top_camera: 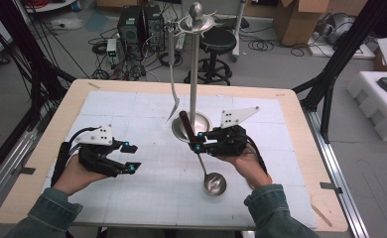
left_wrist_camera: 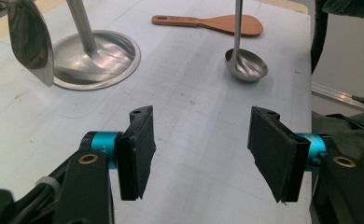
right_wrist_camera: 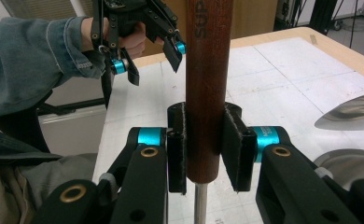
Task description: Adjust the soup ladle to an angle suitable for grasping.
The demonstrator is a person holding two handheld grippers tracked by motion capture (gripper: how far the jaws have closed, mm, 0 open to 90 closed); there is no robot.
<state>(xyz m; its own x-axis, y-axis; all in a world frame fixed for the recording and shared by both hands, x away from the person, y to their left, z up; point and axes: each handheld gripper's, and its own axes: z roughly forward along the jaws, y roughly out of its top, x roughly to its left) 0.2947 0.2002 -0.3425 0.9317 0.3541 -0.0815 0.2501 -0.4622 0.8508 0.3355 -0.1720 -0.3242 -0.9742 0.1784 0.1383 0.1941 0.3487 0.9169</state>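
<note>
Here, the right gripper [top_camera: 198, 141] clamps the ladle's [top_camera: 214, 183] wooden handle [right_wrist_camera: 207, 88], bowl toward the person, beside the stand [top_camera: 195, 69]; the left gripper [top_camera: 130, 157] gapes empty.

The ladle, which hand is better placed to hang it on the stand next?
Right. The right gripper is shut on the ladle by its wooden handle, beside the stand. The left gripper is open, holds nothing and sits farther from the stand.
</note>
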